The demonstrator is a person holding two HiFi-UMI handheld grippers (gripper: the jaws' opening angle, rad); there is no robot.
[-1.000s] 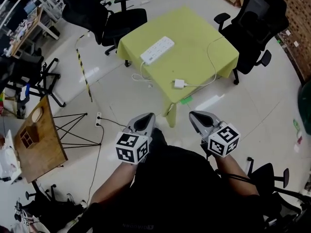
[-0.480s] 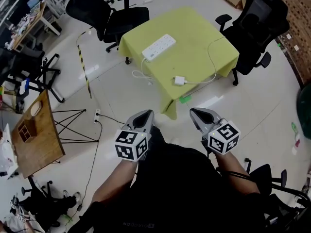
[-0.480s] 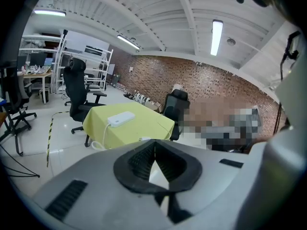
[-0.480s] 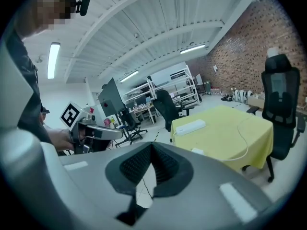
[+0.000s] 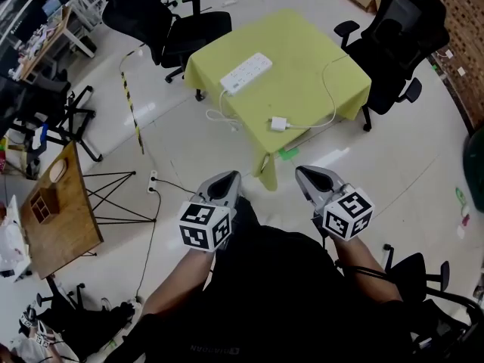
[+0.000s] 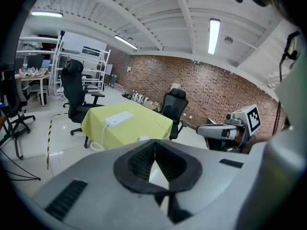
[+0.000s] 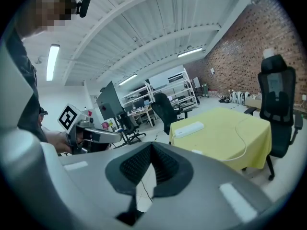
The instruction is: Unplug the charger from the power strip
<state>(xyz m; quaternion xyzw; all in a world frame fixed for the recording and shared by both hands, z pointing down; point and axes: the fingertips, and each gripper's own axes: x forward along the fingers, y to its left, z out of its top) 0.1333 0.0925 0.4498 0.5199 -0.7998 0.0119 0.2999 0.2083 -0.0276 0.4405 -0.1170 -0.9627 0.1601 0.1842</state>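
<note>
A white power strip (image 5: 245, 72) lies on the far left part of the yellow table (image 5: 302, 59). Its cord hangs off the table's left edge. A small white charger (image 5: 279, 124) lies near the table's front corner, apart from the strip, and its thin cable loops away to the right. My left gripper (image 5: 224, 178) and right gripper (image 5: 308, 174) hover side by side over the floor, well short of the table. Both are shut with nothing in them. The left gripper view shows the strip (image 6: 119, 119) beyond the shut left gripper (image 6: 155, 145). The right gripper view shows the strip (image 7: 189, 128) beyond the shut right gripper (image 7: 152, 145).
Black office chairs stand at the table's far left (image 5: 178, 29) and right (image 5: 397, 36). A wooden board (image 5: 57, 210) on a black stand is at the left. Yellow-black tape (image 5: 130, 104) and a floor socket (image 5: 153, 181) with a cable lie between.
</note>
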